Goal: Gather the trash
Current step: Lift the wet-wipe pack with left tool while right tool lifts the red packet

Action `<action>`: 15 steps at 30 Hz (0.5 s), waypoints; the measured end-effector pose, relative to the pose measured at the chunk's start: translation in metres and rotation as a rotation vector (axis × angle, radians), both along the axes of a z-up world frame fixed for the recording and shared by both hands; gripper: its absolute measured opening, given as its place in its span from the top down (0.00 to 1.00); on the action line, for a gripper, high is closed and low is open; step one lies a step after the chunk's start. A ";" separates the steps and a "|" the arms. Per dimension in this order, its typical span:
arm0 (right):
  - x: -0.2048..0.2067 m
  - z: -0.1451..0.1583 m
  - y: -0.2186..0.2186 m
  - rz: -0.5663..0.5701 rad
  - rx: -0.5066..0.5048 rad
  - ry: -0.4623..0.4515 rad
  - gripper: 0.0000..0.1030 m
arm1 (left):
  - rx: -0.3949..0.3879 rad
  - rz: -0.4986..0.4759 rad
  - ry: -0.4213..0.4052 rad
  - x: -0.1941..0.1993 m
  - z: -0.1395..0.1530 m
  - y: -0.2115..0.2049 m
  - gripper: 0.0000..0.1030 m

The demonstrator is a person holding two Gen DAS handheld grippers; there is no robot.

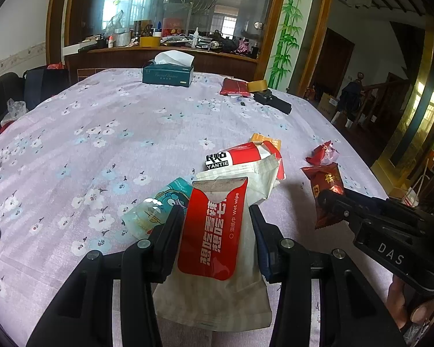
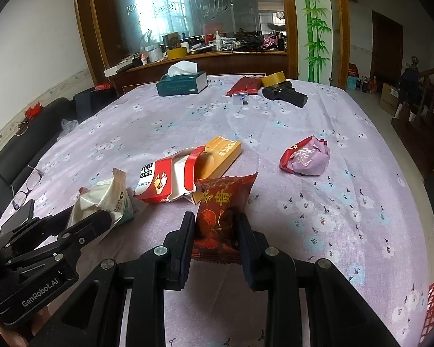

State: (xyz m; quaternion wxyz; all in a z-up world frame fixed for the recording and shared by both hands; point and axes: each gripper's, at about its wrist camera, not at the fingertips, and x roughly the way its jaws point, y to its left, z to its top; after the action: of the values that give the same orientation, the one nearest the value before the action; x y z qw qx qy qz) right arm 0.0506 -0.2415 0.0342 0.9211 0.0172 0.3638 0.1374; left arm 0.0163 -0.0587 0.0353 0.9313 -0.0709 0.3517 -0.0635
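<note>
Wrappers are the trash here, all thin film or paper that will weigh almost nothing, crumple under any squeeze and slide between smooth pads unless pinched across a flat, doubled part. The left gripper [image 1: 215, 217] has its fingers [image 1: 170, 231] clamped on the white pouch with the red wet wipe packet [image 1: 214, 231] lying against its front, gripped at mid-height from both sides, a fair hold since the stack is flat and floppy there. The right gripper [image 2: 215, 228] has its fingers [image 2: 185, 237] closed on the dark red snack wrapper [image 2: 221, 217], taken across its lower half just above the crimped seam; that seam is the stiffest part and looks the safest place to hold. Both held pieces seem to hang just above the bench [image 2: 303, 133], which is covered in a lilac floral cloth. Just ahead lies the torn red-and-white YANTIE pack [image 2: 165, 177], open-mouthed and springy, best taken at a flattened edge, touching the orange flat carton [image 2: 224, 151], the only rigid piece, easily gripped across its narrow width. A teal cartoon-printed sachet [image 1: 159, 208] lies beside the left fingers, and a crumpled red-and-lilac wrapper ball [image 2: 305, 157] sits well apart to the right; being puffy, it would compress readily. Farther off stand a tissue box [image 2: 183, 85], a roll of tape [image 2: 273, 78] and a black device [image 2: 286, 94].
</note>
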 end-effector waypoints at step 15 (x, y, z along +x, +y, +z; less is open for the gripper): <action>-0.001 0.002 -0.004 -0.007 0.011 -0.002 0.70 | -0.004 -0.001 0.004 0.001 0.001 0.000 0.58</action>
State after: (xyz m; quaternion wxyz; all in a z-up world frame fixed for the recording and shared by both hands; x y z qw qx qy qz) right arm 0.0500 -0.2451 0.0361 0.9219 0.0233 0.3621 0.1362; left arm 0.0172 -0.0587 0.0360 0.9303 -0.0729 0.3536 -0.0646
